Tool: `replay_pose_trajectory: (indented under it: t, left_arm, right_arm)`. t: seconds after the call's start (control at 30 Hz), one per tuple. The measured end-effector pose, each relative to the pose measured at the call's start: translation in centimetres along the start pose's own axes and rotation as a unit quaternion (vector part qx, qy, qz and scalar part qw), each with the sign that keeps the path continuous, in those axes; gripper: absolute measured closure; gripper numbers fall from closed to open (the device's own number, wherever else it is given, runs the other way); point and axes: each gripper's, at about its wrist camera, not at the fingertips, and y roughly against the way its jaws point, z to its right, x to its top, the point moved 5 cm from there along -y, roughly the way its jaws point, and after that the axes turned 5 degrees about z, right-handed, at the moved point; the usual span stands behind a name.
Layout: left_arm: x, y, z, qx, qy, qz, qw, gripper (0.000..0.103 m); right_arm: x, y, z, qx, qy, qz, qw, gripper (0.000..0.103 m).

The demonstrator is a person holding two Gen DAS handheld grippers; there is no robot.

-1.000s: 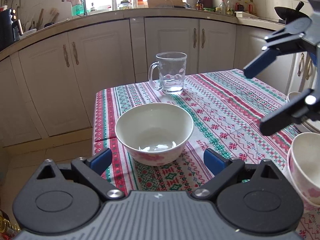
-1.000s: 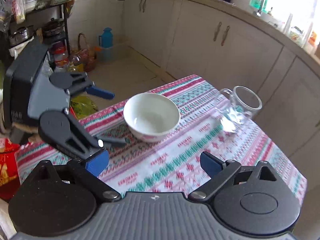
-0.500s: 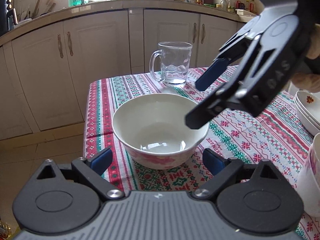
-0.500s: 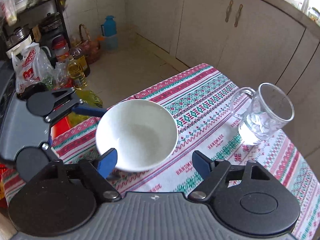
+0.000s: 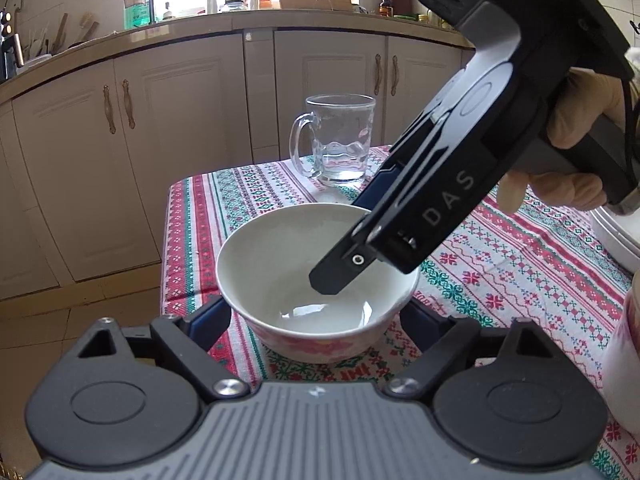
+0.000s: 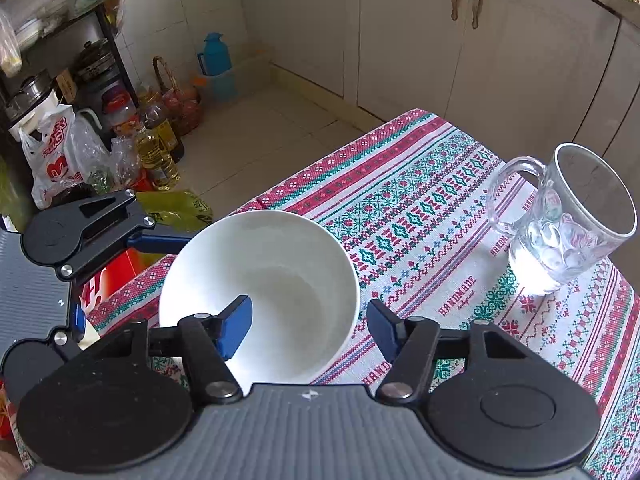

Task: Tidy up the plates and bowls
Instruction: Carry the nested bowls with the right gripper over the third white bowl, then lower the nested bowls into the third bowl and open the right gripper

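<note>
A white bowl (image 5: 296, 276) with a pink flower band stands on the patterned tablecloth (image 5: 520, 264) near the table's corner; it also shows in the right wrist view (image 6: 280, 264). My left gripper (image 5: 316, 320) is open, its fingers on either side of the bowl's base. My right gripper (image 6: 308, 324) is open and straddles the bowl's rim, one finger (image 6: 234, 326) inside the bowl, the other (image 6: 382, 326) outside. In the left wrist view the right gripper (image 5: 360, 248) reaches down into the bowl from the right.
A glass mug (image 5: 338, 140) stands behind the bowl near the table's far edge, also in the right wrist view (image 6: 560, 220). Another bowl's edge (image 5: 624, 344) and stacked plates (image 5: 616, 232) are at the right. Cabinets stand beyond; bottles and bags (image 6: 120, 148) sit on the floor.
My right gripper has come down from above the table onto the bowl, one finger now inside the rim. My left gripper has moved closer, its fingers now beside the bowl.
</note>
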Motion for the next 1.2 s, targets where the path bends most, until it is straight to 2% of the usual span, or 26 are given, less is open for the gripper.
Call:
replay_pose_trajectory:
  t: [0.13,0.53,0.8,1.2]
  left_arm:
    - [0.0,0.0,0.0,0.000,-0.001,0.001,1.0000,0.014]
    - [0.7,1.2,0.7,-0.001,0.001,-0.014,0.9999,0.014]
    - [1.7,4.5,2.9,-0.006,0.002,-0.018,0.9998,0.014]
    - [2.7,8.8,7.3,-0.036,0.006,-0.035,0.9987,0.014]
  right_arm:
    - [-0.1,-0.1,-0.1,0.010,-0.004,0.001,1.000,0.041]
    - [-0.1,1.2,-0.9,0.012,-0.001,0.007,1.000,0.041]
    - [-1.0,4.8,-2.6,0.016,0.004,0.019,1.000,0.041]
    - [-4.2,11.3,-5.4,0.008,0.019,0.038,0.999,0.041]
